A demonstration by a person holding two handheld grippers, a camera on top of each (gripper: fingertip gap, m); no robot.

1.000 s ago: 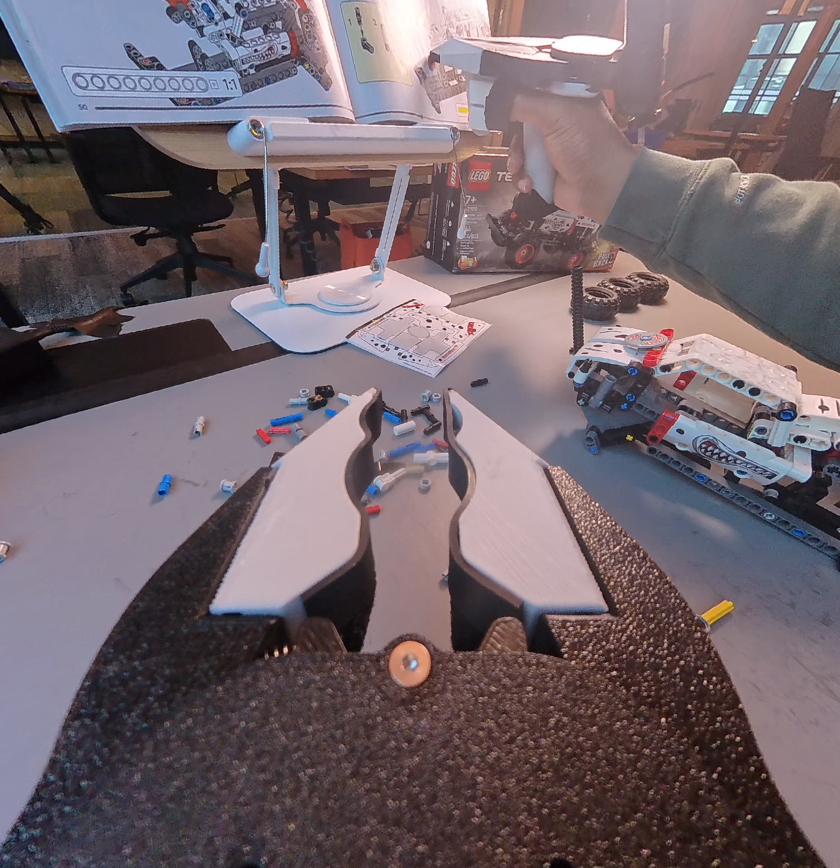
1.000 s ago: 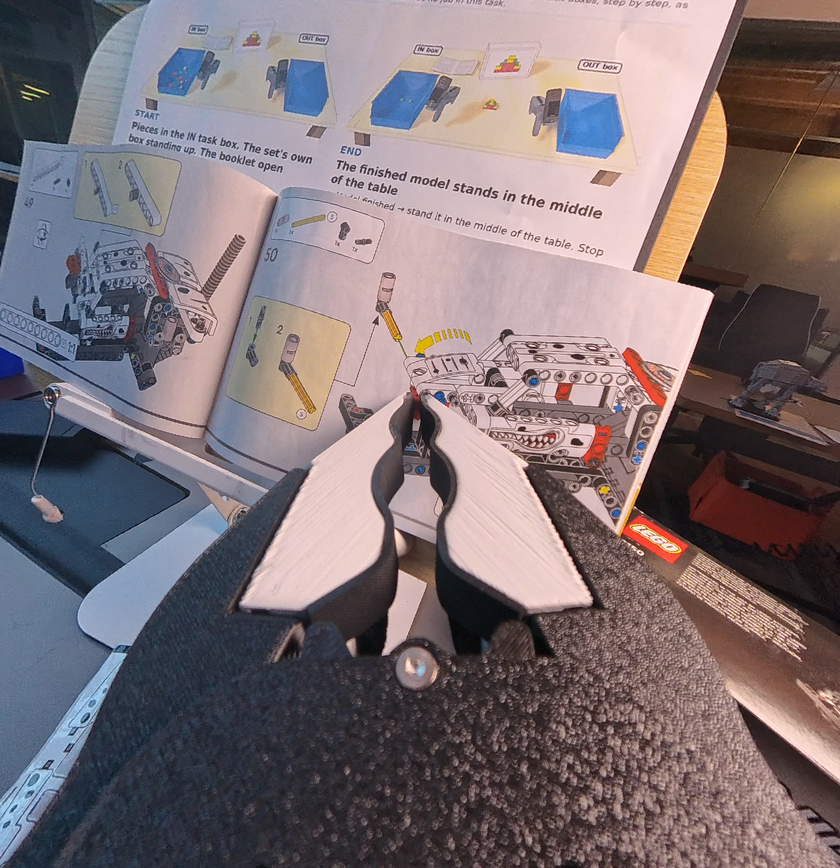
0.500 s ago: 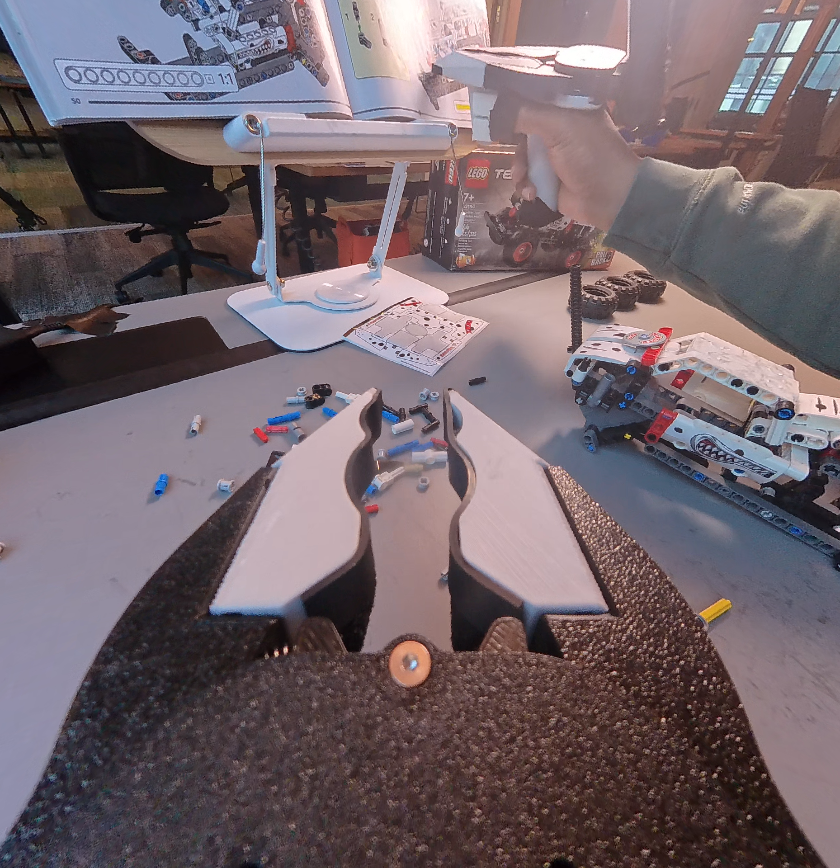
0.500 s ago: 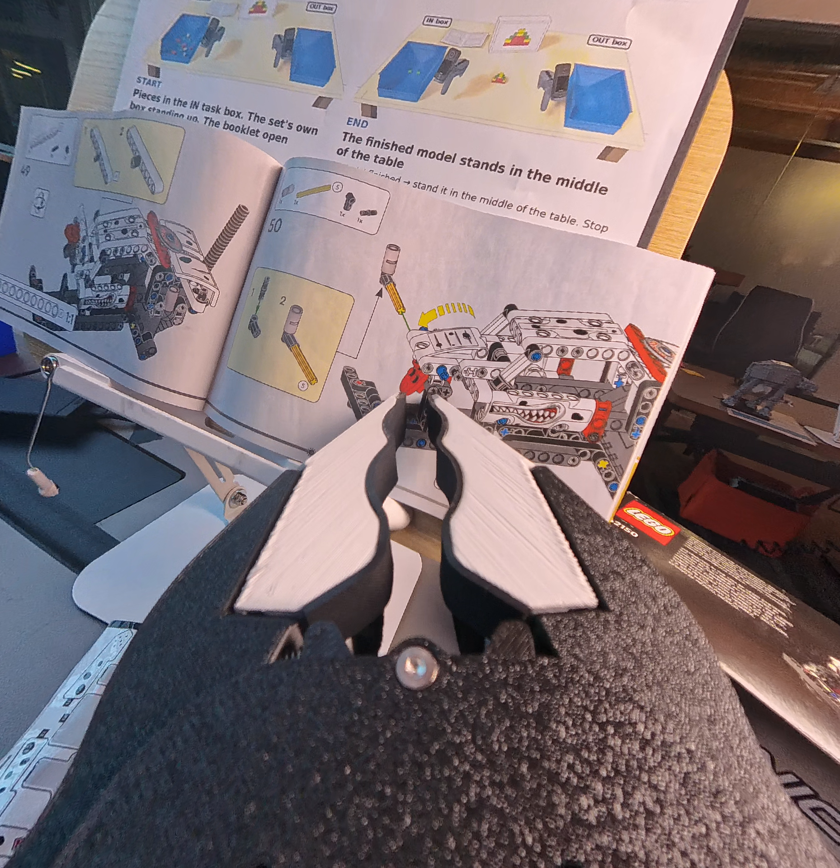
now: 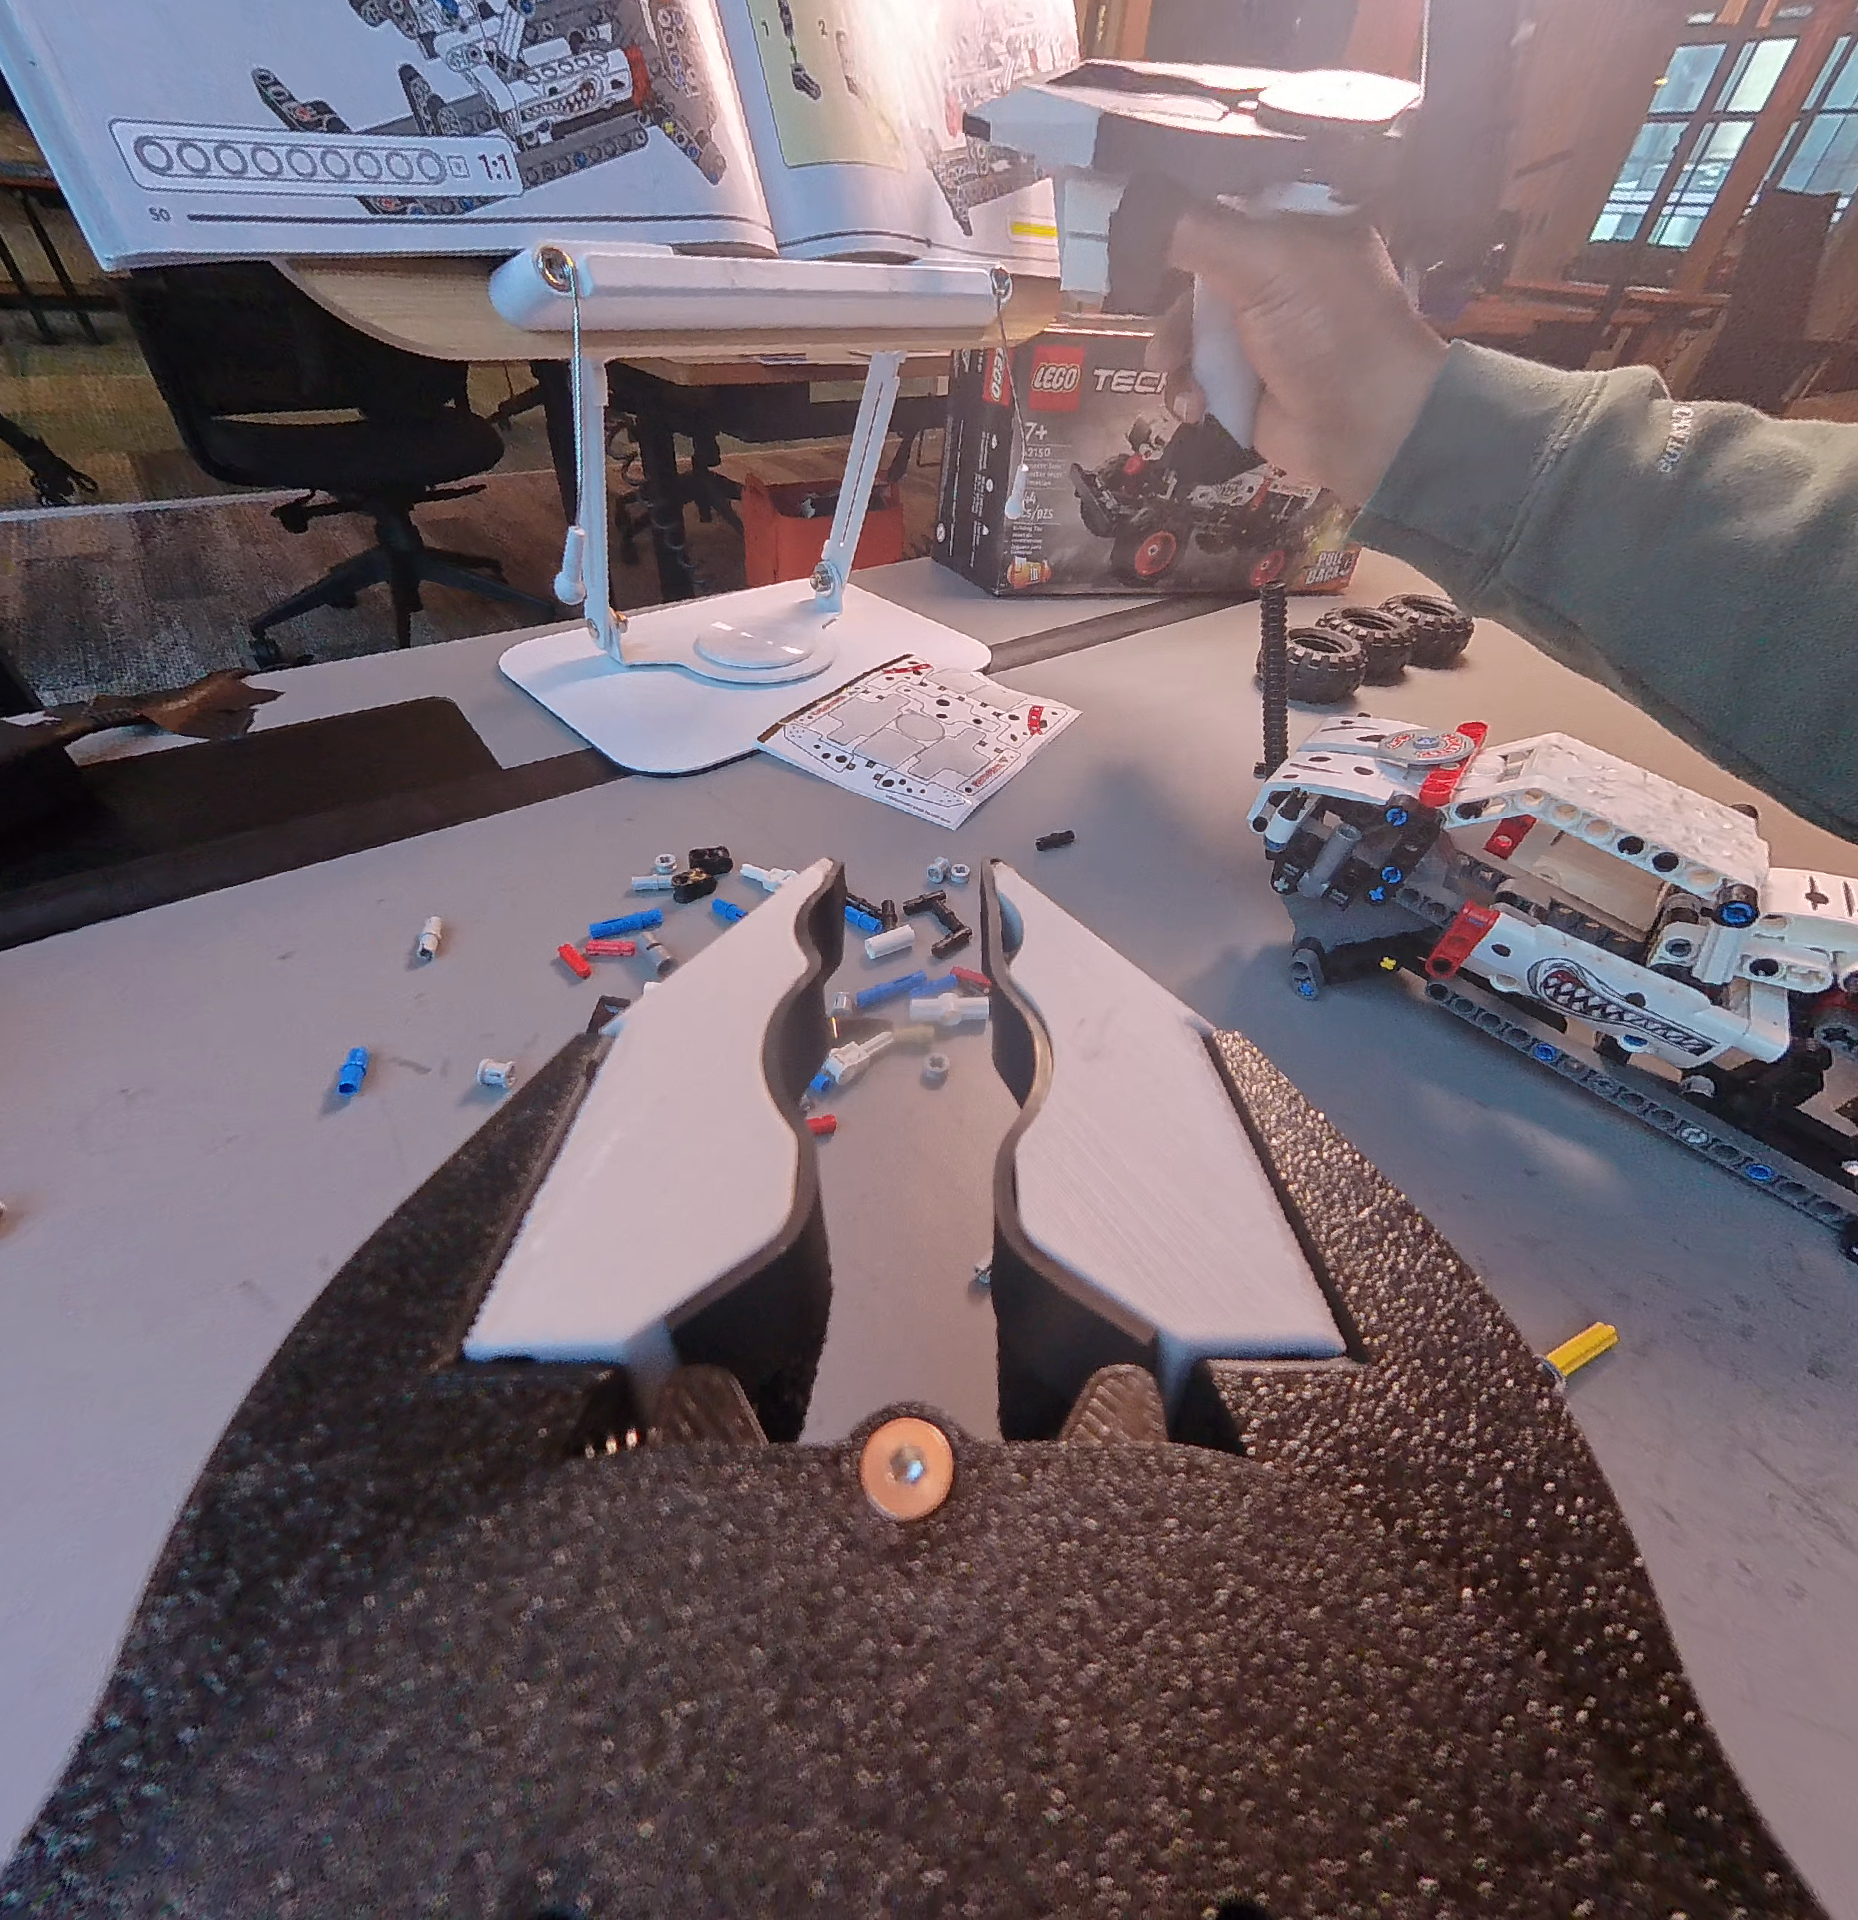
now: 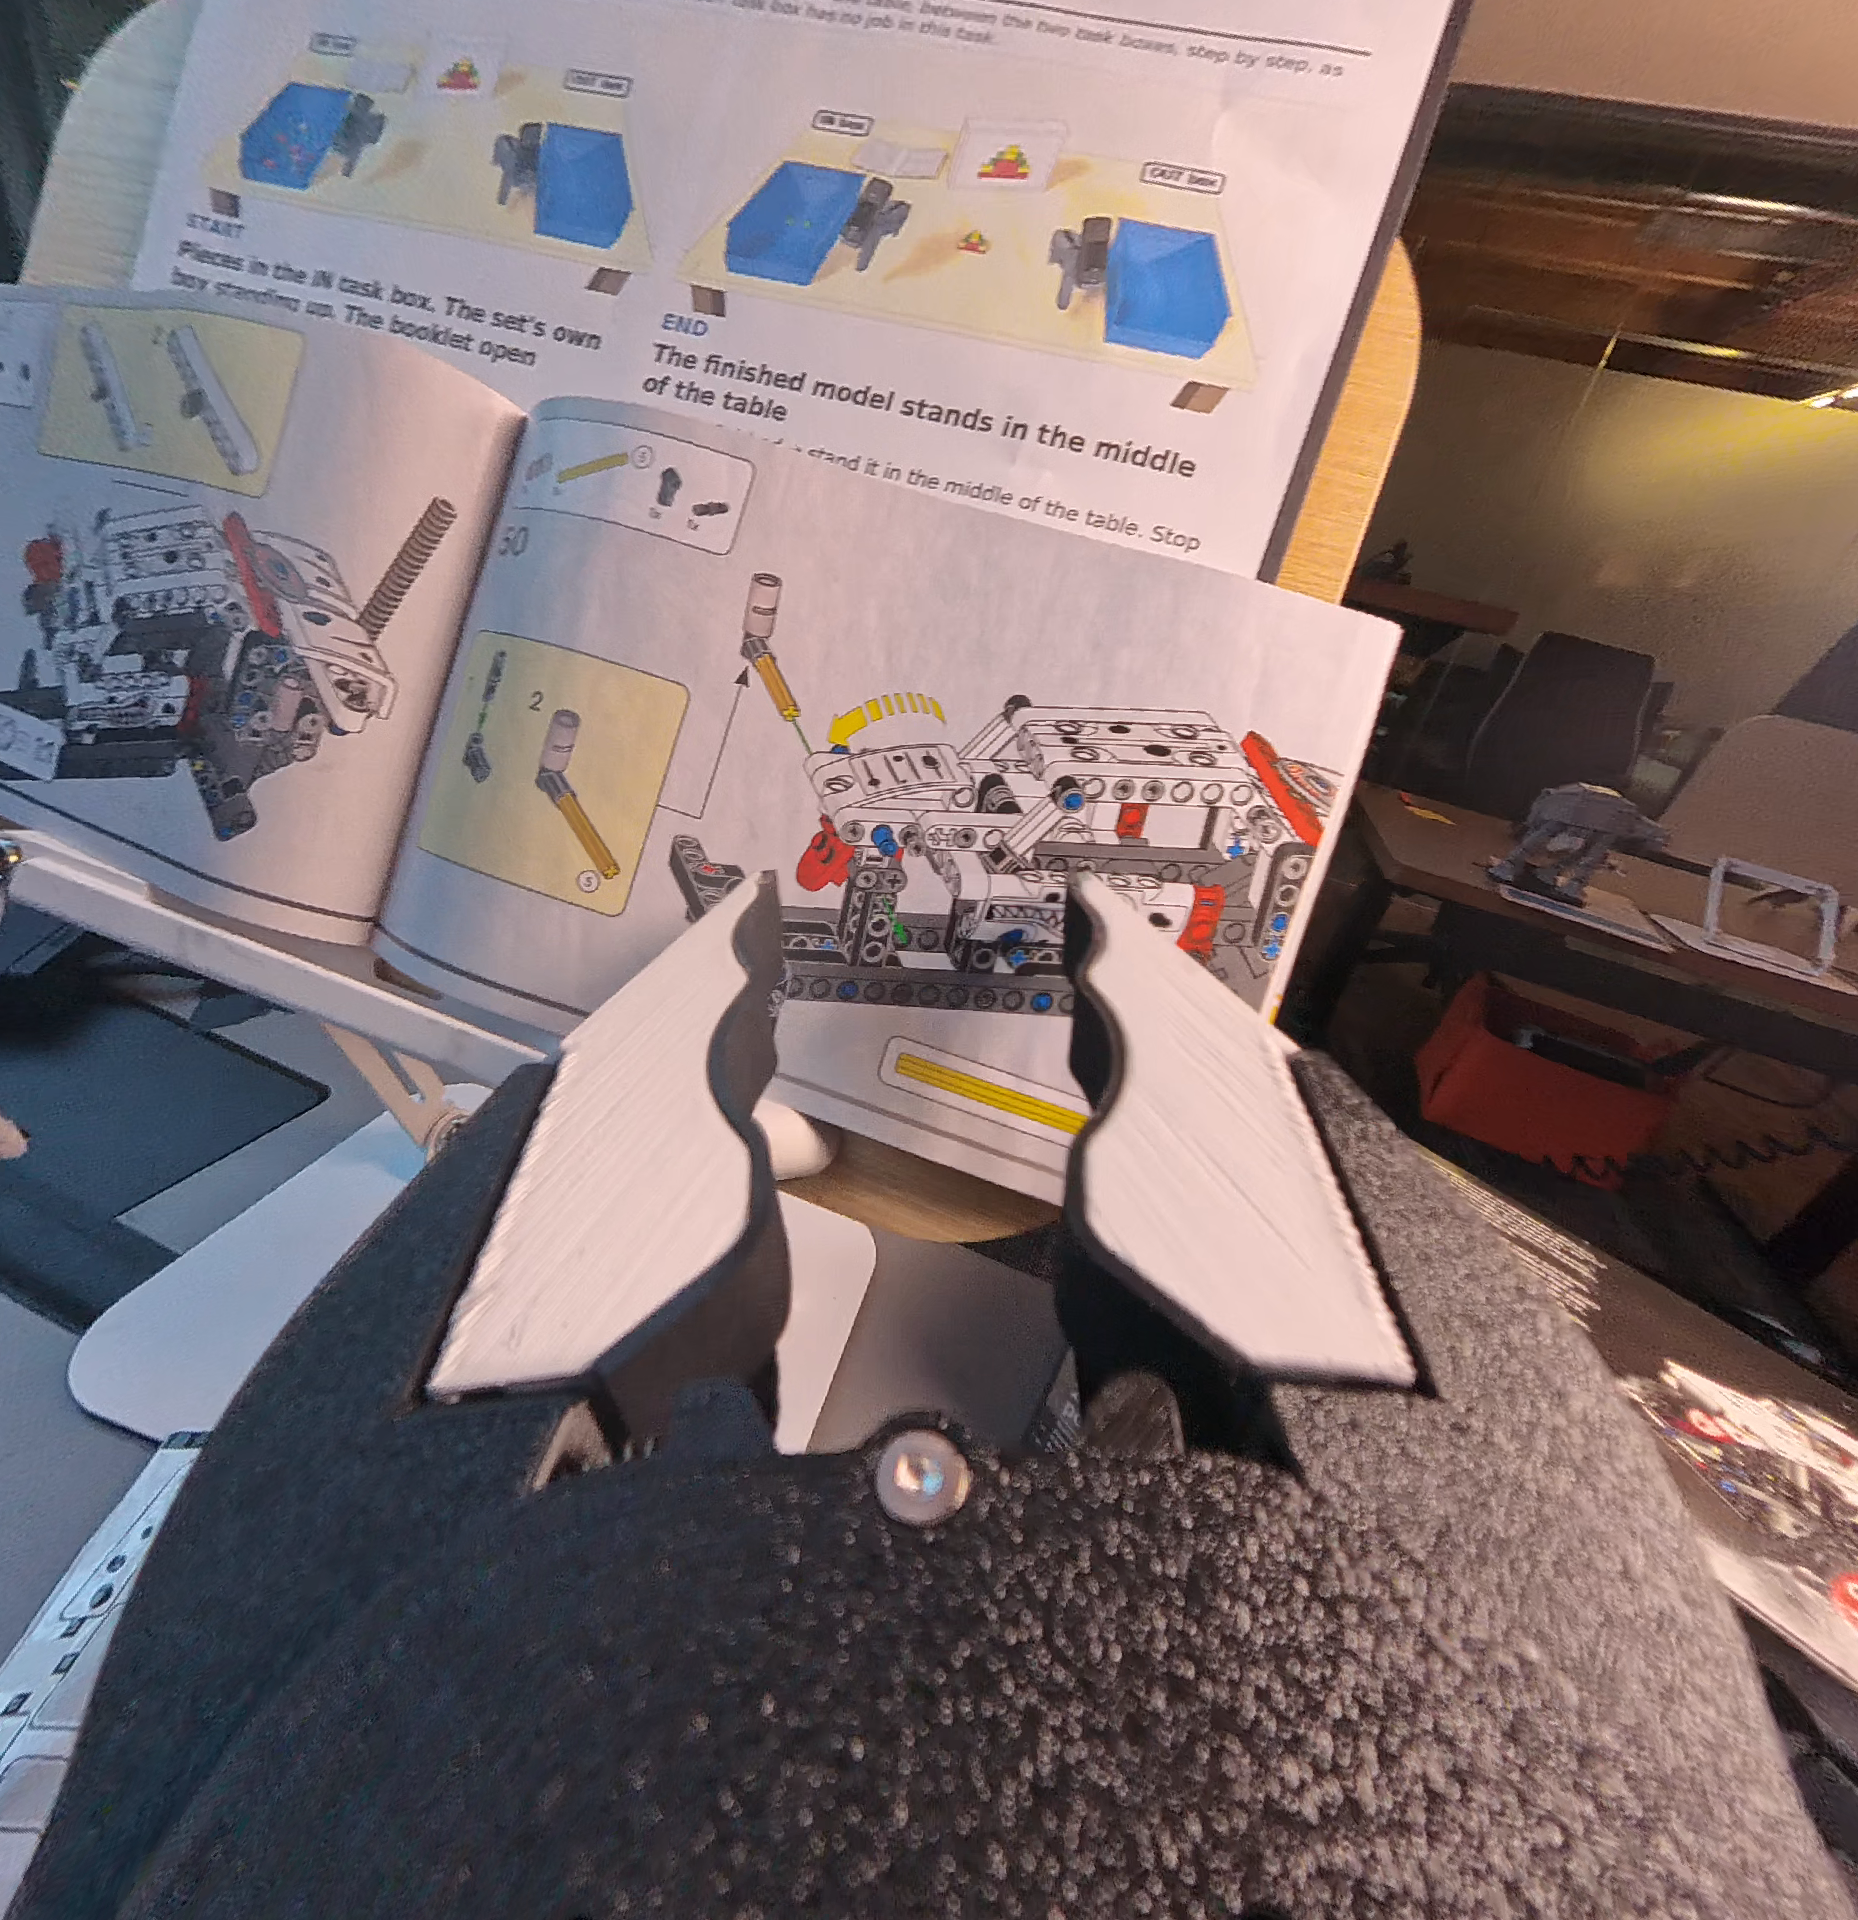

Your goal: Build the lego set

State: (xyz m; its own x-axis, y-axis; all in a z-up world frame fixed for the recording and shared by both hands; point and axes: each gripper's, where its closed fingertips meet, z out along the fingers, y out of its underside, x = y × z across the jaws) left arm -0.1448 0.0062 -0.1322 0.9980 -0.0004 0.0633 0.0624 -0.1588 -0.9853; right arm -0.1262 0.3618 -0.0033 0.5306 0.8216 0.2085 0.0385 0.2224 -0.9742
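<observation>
Here the left gripper (image 5: 909, 883) hangs low over the grey table (image 5: 177, 1143), jaws a little apart and empty, above a scatter of small blue, red, black and white plastic pins (image 5: 883, 992). To its right the half-built white and black toy truck (image 5: 1590, 914) lies on the table, three black rubber tyres (image 5: 1366, 644) just behind it. The right gripper (image 6: 920, 909) is raised before the open paper instruction booklet (image 6: 1008, 727) on its white stand (image 5: 738, 665), jaws wide apart, nothing between them
</observation>
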